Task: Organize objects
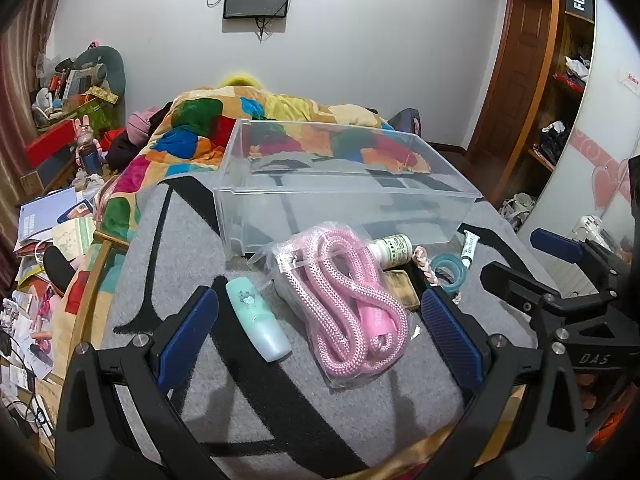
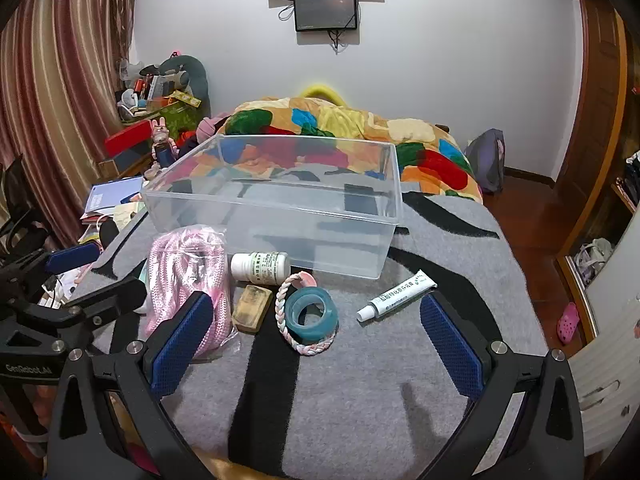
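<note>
Clear rectangular plastic bin [image 2: 276, 208] sits on grey-and-black striped blanket [image 2: 360, 380] on the bed. In front: bagged pink rope [image 1: 352, 304], white pill bottle [image 2: 260, 267], teal tape ring [image 2: 312, 311], white ointment tube [image 2: 396, 296]. Left gripper [image 1: 320, 336] and right gripper [image 2: 316, 344]: jaws apart, holding nothing.

The clear bin [image 2: 276, 204] holds nothing, so its open top gives free entry. Just before its near wall crowd the bagged pink rope [image 1: 352, 304], white bottle [image 2: 260, 267], tan block [image 2: 252, 309], tape roll [image 2: 311, 313] and ointment tube [image 2: 394, 296]. Nearer than these, bare grey blanket [image 2: 360, 400] leaves passing room.
</note>
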A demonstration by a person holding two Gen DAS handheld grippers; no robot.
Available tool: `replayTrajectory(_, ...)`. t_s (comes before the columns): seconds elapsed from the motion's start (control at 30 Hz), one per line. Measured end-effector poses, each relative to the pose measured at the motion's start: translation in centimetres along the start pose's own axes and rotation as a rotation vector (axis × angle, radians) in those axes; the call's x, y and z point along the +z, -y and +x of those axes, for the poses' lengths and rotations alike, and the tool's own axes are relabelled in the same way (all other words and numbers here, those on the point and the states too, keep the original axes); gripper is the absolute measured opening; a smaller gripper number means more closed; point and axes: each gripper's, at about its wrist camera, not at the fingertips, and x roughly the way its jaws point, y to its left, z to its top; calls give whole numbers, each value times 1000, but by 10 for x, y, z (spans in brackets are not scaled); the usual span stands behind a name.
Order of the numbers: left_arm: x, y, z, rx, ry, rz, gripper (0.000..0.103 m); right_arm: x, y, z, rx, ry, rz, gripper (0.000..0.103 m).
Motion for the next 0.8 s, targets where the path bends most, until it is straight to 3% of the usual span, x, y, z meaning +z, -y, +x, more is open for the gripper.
replayTrajectory(0.8, 0, 3, -3, -2, 2, 1, 103, -1, 0, -1, 12, -4, 8, 103)
